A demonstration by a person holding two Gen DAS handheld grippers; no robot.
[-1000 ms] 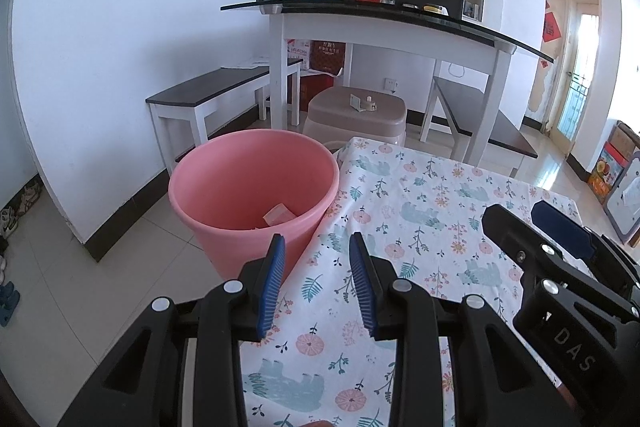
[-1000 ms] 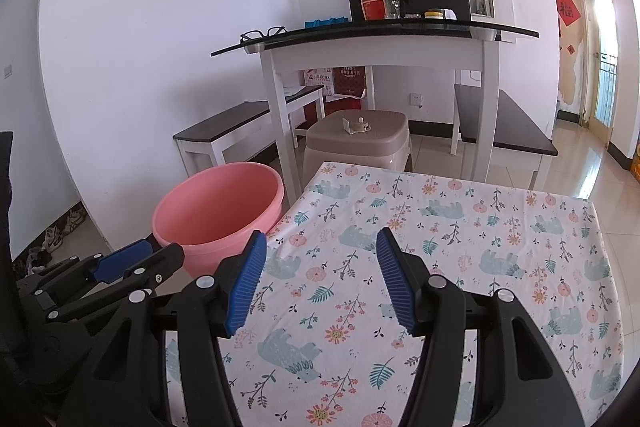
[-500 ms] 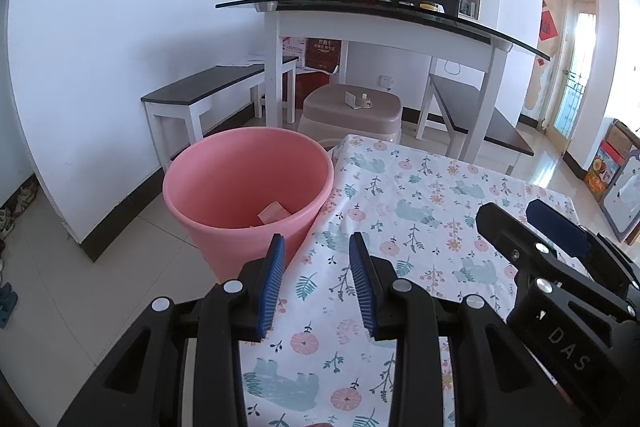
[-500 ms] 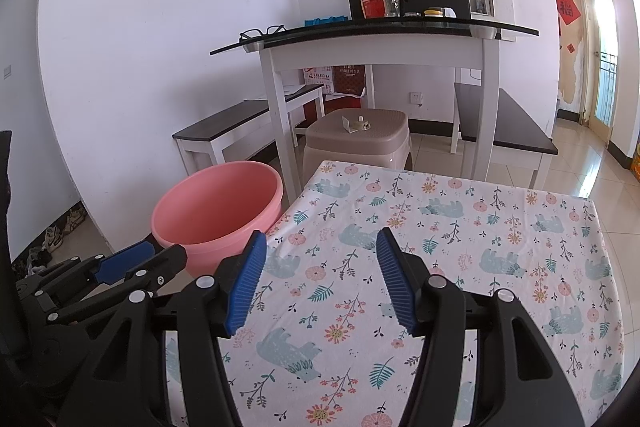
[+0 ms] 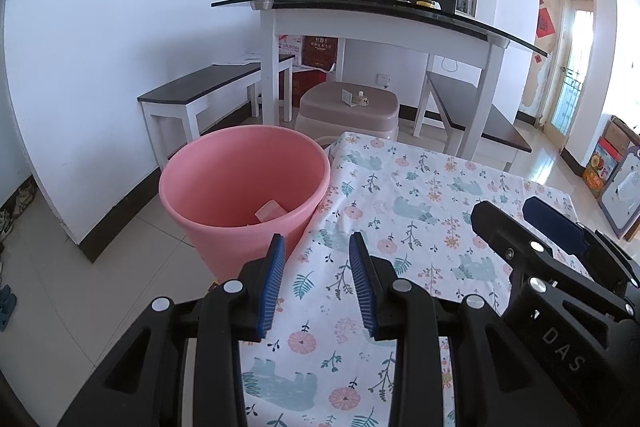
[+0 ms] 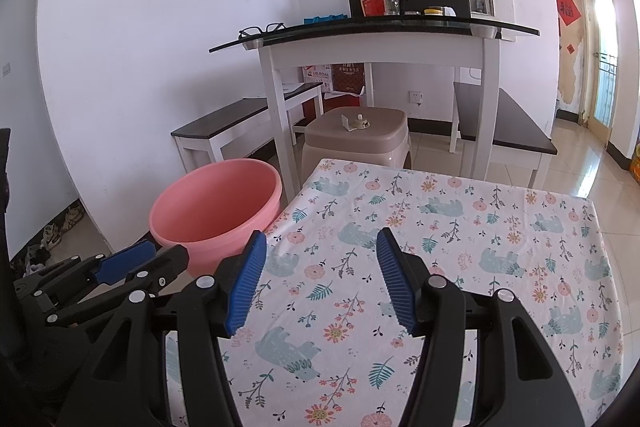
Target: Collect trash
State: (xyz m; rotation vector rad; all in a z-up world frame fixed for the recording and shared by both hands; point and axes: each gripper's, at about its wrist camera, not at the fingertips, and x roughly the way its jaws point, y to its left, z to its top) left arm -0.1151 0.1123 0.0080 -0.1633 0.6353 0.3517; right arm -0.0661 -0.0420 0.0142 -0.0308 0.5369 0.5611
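Left gripper [image 5: 316, 267]: blue pads apart with a narrow gap, nothing between them. It hangs over the near left edge of the floral tablecloth [image 5: 420, 211], pointing down toward the cloth and the bucket rim.

Right gripper [image 6: 320, 267]: pads set wider apart, also empty, above the cloth's near middle. Each gripper shows at the edge of the other's view, side by side and not touching.

Against the frames a second back: jaw gaps read the same on both. In the left wrist view the bucket and room sit slightly lower and closer in frame than before; the right wrist view is essentially unchanged.

Containers: pink bucket [image 5: 244, 187] stands on the tiled floor just beside the table's left edge, upright. Inside, one pale crumpled scrap of trash [image 5: 269, 211] lies near the bottom against the near wall. From the right wrist view the bucket interior shows no contents; its bottom is hidden by the rim.

Beyond: beige plastic stool [image 6: 356, 135] carrying a few small items, too small to identify.
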